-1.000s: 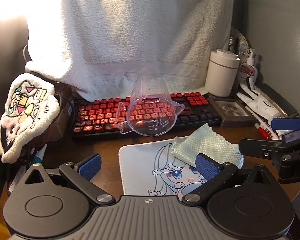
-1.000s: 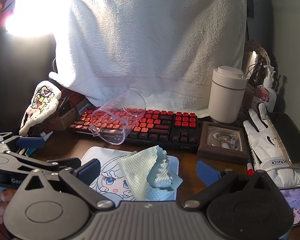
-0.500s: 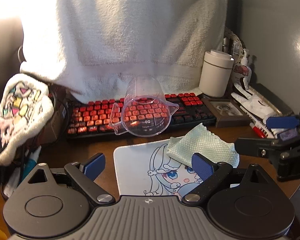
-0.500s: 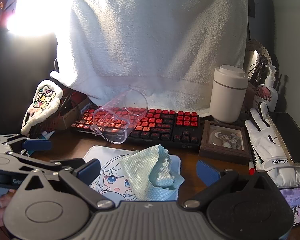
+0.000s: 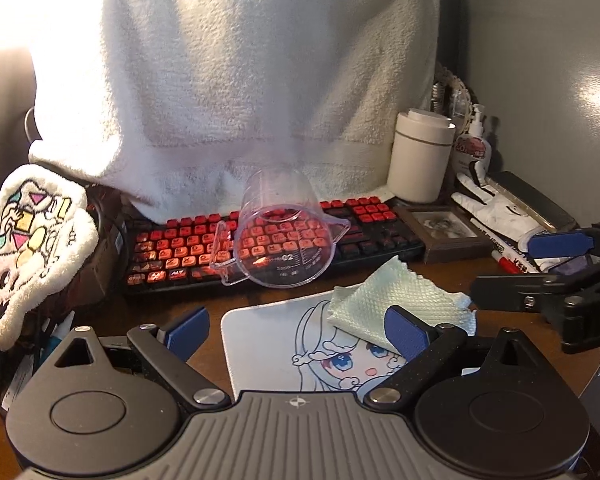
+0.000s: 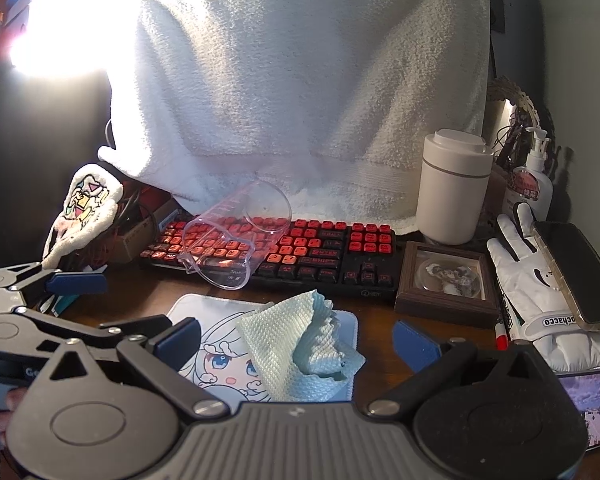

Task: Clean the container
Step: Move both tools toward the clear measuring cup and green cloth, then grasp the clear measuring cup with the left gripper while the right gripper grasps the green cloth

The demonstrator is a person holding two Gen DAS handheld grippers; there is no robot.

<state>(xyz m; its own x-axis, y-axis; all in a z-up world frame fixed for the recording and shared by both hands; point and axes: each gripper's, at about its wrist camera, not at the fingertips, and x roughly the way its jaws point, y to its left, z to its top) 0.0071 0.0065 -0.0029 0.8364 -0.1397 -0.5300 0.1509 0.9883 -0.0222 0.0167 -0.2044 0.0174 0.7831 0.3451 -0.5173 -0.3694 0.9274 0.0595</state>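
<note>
Left wrist view: one clear measuring cup point(image 5: 281, 232) lies tipped on its side across the front of one red-and-black keyboard point(image 5: 180, 242), mouth toward the camera, handle at its left. One pale green cloth point(image 5: 396, 300) sits crumpled on one printed mouse mat point(image 5: 268, 332), just in front of the cup and apart from it. Left tool point(image 5: 296, 330) spread wide, both blue pads point(image 5: 186, 332) apart, nothing held. Right tool point(image 6: 296, 338) likewise wide open and empty, with the cloth point(image 6: 300, 344) lying between and beyond its pads, not gripped. Also counted: one white towel point(image 5: 236, 72) draped behind the keyboard, one white canister point(image 6: 454, 188), one pump bottle point(image 6: 534, 184), one framed picture point(image 6: 448, 280), one white glove point(image 6: 528, 280), one phone point(image 6: 576, 268), one plush pouch point(image 5: 28, 248) at left. All stand on a dark wooden tabletop point(image 6: 380, 328).
</note>
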